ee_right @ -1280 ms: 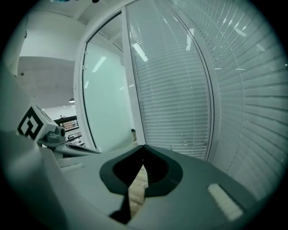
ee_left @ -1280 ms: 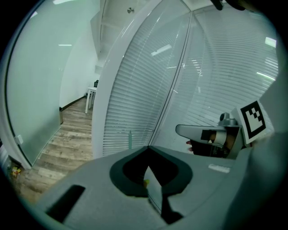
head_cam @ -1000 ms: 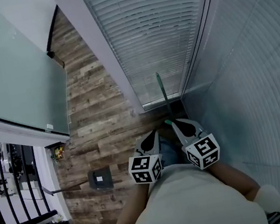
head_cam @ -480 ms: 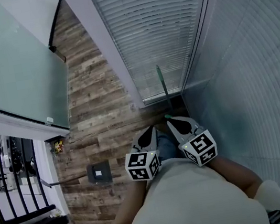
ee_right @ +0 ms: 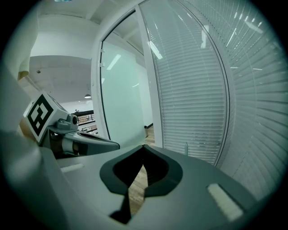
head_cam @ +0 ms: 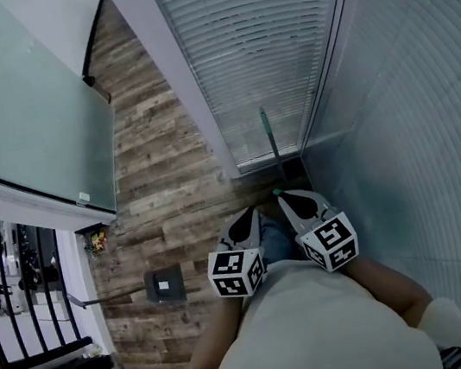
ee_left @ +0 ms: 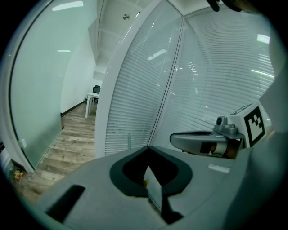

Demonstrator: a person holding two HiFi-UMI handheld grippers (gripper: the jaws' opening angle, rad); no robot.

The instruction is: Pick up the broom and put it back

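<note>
While broom [head_cam: 270, 142] stands in corner [head_cam: 300, 157], L gripper [head_cam: 250, 216], R gripper [head_cam: 283, 197] both closed

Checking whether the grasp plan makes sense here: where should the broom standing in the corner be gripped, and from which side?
Grip the broom on its thin green handle; its head can't be made out. It leans against the blinds with a wall at its right, so come from the open floor side, likely with the right tongs, opened first, straddling the shaft.
</note>
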